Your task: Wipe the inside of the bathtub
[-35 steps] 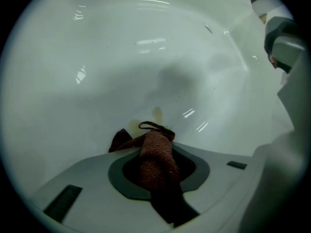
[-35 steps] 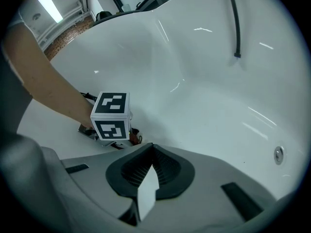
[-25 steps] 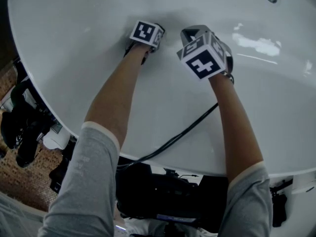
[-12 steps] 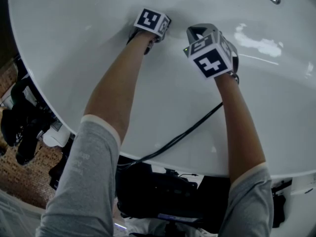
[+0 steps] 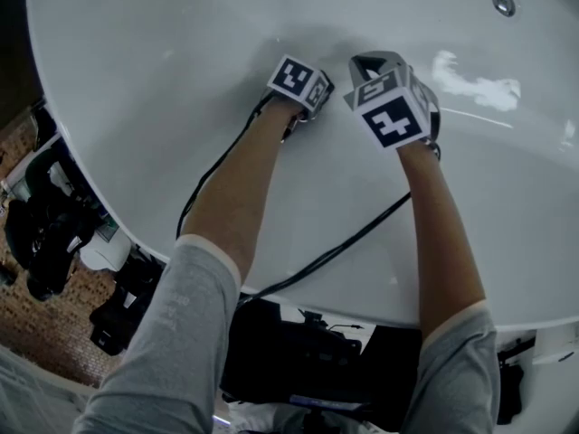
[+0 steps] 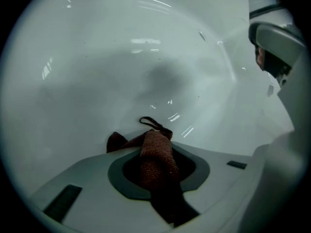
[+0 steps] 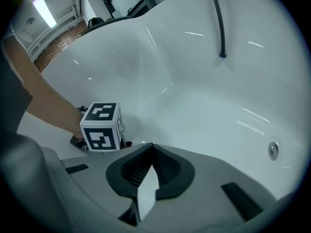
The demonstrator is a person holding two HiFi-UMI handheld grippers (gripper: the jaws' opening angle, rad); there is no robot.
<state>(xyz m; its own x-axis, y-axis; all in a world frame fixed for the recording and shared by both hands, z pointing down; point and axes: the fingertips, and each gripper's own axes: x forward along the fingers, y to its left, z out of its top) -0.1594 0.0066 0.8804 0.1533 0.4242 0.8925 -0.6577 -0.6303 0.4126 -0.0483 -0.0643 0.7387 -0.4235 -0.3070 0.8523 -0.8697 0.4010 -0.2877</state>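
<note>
Brown cloth (image 6: 155, 147) is clamped in the left tool (image 6: 154, 171), its free end lying against the white bathtub's (image 5: 163, 80) inner wall, near 12 o'clock in the head view. Just beside it, at its 3 o'clock, the right tool (image 7: 151, 171) has its jaws closed together on nothing. A metal fitting (image 5: 503, 4) sits well apart at 2 o'clock. The wiping stroke seems under way. The next move likely calls for sweeping the cloth on across the wall with steady pressure, clear of the cable (image 5: 344, 242).
</note>
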